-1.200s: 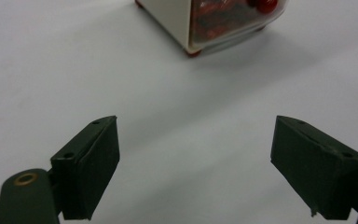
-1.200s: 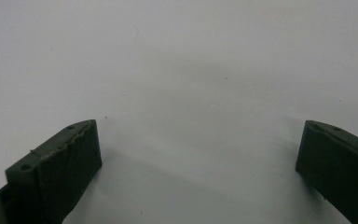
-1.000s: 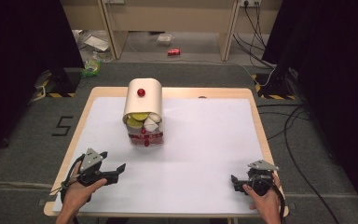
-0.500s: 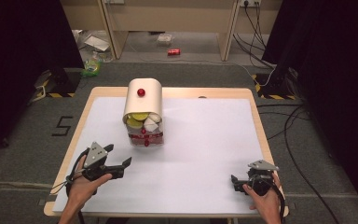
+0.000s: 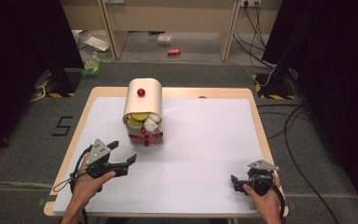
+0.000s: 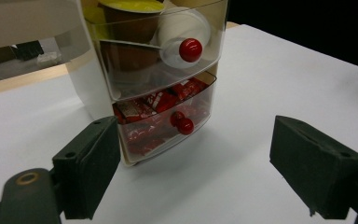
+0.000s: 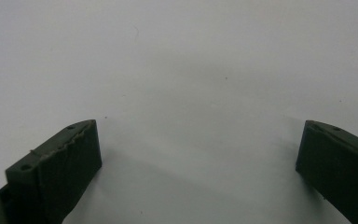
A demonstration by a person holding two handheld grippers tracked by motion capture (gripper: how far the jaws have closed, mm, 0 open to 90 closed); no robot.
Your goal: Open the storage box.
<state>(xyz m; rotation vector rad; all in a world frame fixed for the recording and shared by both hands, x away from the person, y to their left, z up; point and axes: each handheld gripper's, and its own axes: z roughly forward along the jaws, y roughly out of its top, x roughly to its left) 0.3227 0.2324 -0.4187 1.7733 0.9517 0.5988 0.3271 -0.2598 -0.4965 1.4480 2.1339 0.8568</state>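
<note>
Two grippers rest with jaws spread wide, gripping nothing. Left gripper (image 5: 122, 155) points at the small drawer unit (image 5: 144, 114), which stands upright on the white surface (image 5: 205, 140) just ahead, its lower drawer's red knob (image 6: 185, 125) between the jaws' line. Right gripper (image 5: 236, 182) sits well apart.

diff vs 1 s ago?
The left gripper moved forward and inward toward the small clear two-drawer organizer with red knobs, jaws open, gripping nothing. The right gripper stayed low at the near right of the white table, open. The organizer did not move.
</note>
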